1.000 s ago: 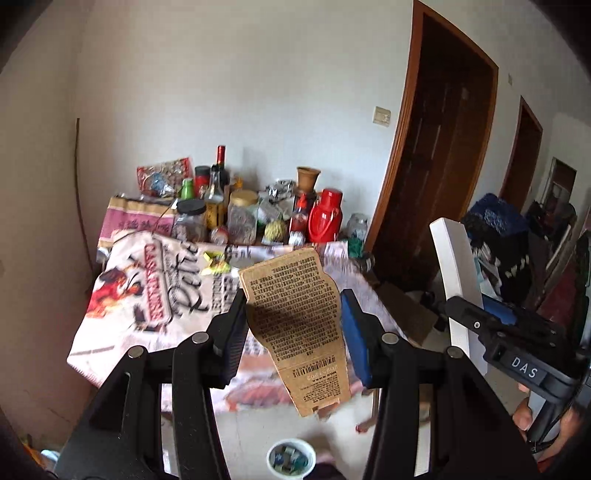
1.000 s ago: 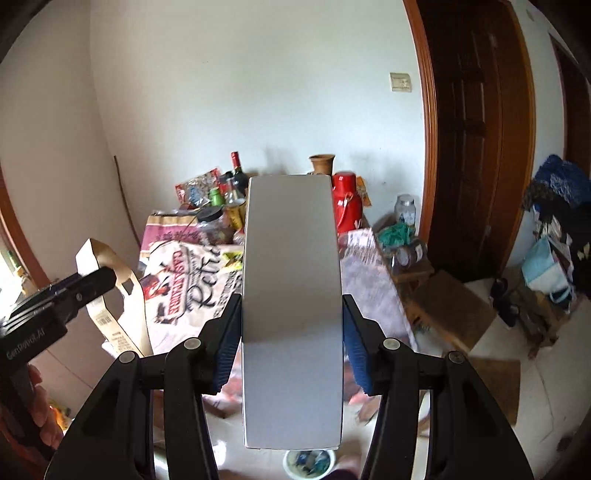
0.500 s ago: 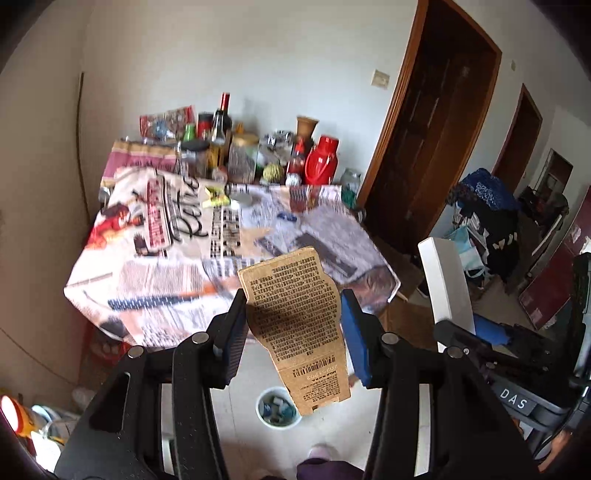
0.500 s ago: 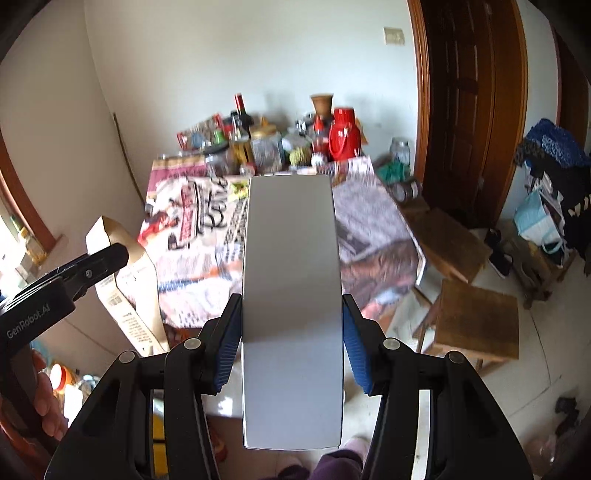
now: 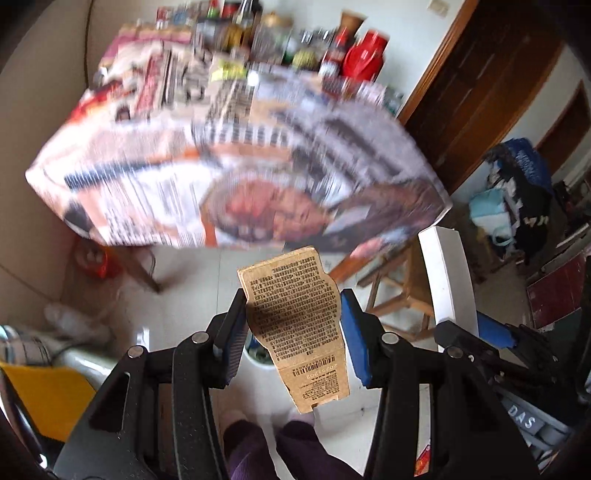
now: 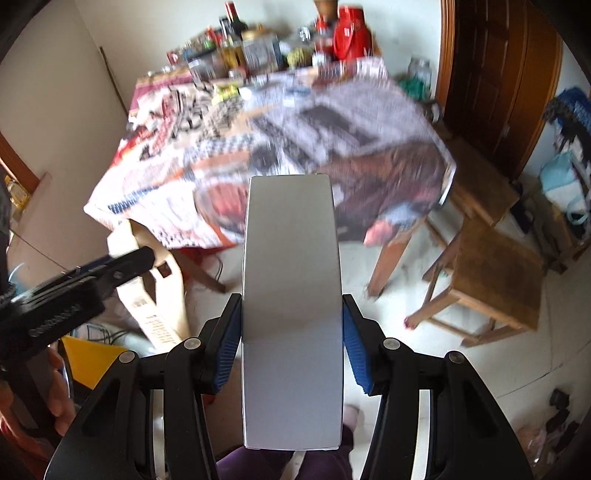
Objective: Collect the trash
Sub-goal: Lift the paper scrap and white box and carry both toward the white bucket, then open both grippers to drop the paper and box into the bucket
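My left gripper [image 5: 293,339] is shut on a flattened brown cardboard box [image 5: 295,328] with printed text and a barcode, held above the floor in front of the table. My right gripper [image 6: 291,332] is shut on a white cardboard box [image 6: 291,295]. The white box also shows at the right in the left wrist view [image 5: 447,273]. The brown box and left gripper show at the left in the right wrist view [image 6: 155,295]. A small white bin [image 5: 258,356] with scraps stands on the floor below the left gripper, mostly hidden.
A table [image 6: 258,129] covered with printed paper stands ahead, with bottles, jars and a red jug [image 6: 351,33] at its far end. Two wooden stools [image 6: 491,280] stand right of it. A yellow item [image 5: 48,402] lies low on the left. A brown door [image 6: 498,74] is at right.
Both grippers have tilted down and pulled back from the table, still holding their boxes. The table now sits higher in both views and the floor shows below.
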{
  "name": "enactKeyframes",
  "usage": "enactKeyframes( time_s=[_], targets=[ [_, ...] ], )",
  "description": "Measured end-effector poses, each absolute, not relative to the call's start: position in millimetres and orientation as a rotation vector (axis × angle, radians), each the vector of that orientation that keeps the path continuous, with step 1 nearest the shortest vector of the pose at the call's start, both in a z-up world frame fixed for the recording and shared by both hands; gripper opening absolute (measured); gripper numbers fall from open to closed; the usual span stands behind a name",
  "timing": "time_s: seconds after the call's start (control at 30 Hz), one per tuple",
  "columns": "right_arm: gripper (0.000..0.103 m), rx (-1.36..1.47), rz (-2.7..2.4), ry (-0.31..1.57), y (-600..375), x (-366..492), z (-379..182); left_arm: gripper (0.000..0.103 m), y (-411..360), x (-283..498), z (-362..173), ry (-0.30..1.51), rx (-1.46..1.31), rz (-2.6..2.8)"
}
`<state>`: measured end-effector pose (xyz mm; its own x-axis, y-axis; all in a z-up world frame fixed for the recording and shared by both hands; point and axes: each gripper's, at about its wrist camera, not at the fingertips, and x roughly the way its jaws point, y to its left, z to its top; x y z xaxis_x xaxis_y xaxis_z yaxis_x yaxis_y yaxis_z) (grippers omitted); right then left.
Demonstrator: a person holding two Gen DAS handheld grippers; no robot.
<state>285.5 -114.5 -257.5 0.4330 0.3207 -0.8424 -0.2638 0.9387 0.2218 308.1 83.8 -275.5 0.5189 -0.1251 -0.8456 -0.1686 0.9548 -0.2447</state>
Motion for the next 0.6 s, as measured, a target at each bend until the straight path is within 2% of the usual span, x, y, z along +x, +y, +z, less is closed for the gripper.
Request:
enactKeyframes(
  time_s=[0.3, 0.6],
  targets=[
    [0.048, 0.082, 0.38, 1.246, -110, 313, -385, 0.048, 78, 328, -411, 1.17, -0.334, 0.089],
    [0.048, 0.037, 0.364, 1.323, -104, 340, -497, 0.048, 88, 332, -540, 1.27, -0.343, 0.141]
  ],
)
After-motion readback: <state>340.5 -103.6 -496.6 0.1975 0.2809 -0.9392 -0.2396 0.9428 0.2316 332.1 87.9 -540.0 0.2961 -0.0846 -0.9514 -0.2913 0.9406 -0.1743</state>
